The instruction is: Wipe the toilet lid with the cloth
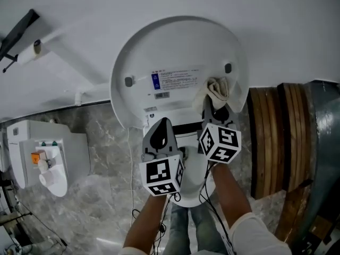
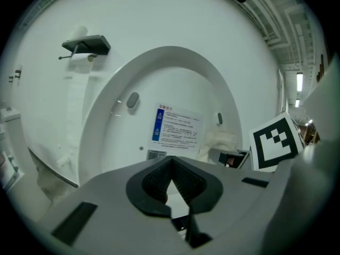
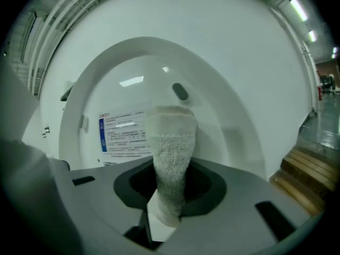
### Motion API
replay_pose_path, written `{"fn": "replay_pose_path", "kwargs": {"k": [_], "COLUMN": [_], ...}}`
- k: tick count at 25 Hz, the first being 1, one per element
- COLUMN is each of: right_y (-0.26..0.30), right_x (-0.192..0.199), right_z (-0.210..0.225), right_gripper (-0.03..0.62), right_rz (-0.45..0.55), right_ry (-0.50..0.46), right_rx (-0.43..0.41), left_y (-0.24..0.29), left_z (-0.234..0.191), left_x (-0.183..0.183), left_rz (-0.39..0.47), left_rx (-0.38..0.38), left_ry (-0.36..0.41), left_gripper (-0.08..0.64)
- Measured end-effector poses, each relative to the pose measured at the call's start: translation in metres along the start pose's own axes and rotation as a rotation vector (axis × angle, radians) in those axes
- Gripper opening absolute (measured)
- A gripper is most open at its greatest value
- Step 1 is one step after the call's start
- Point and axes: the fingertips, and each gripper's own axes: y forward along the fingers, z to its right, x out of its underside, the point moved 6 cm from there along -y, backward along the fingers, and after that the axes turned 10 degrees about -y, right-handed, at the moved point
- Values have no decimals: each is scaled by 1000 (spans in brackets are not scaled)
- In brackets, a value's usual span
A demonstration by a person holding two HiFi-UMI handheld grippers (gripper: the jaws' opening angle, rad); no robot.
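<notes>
Toilet lid point(image 1: 175, 52), white oval plastic, stands raised w/ its inner face toward the person, long axis running up-down in the head view. Off-white terry cloth point(image 1: 218, 88) is pinched in the right gripper point(image 1: 215, 104): jaws clamp its lower end, free end pokes fwd at the lid's lower-right area, just under the grey right bumper point(image 1: 228, 67). Contact looks likely, can't confirm. Lid lies straight ahead of that gripper, which is the nearer one, so the wipe probably runs left across toward the blue-and-white printed label point(image 1: 175, 80). Left gripper point(image 1: 161, 124) has jaws closed on nothing, sits further back & lower-left, close beside that sweep path, so it may need to clear. Brown wooden slat stack point(image 1: 276, 137) is off right, well apart.
</notes>
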Motion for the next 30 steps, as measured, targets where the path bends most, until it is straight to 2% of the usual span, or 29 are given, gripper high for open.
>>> {"fn": "replay_pose_path", "kwargs": {"k": [4, 10, 13, 16, 19, 23, 26, 30], "right_y": [2, 2, 8, 17, 26, 35, 40, 43], "right_x": [5, 34, 54, 70, 75, 77, 76, 76], "right_z": [-70, -182, -214, -230, -232, -212, -178, -111], "right_gripper": [97, 97, 97, 97, 97, 97, 97, 97], "right_rz": [15, -2, -33, -55, -60, -76, -81, -90], "right_ry": [-60, -207, -227, -246, -257, -238, -214, -189], "right_rx": [-137, -345, -397, -411, -409, -370, -320, -239], "left_y": [-25, -62, -74, -84, -87, -74, -54, -24], "left_z": [-44, -116, -142, -160, -170, -164, -145, -107], "left_x": [-2, 4, 14, 25, 31, 36, 39, 46], "left_rz": [27, 61, 66, 59, 48, 34, 23, -3], "left_rx": [-85, -222, -266, -297, -314, -297, -264, -196], "left_ry": [-20, -28, -70, -102, -118, -120, -124, -117], "left_gripper": [-5, -5, -5, -5, -5, -5, -5, -5]}}
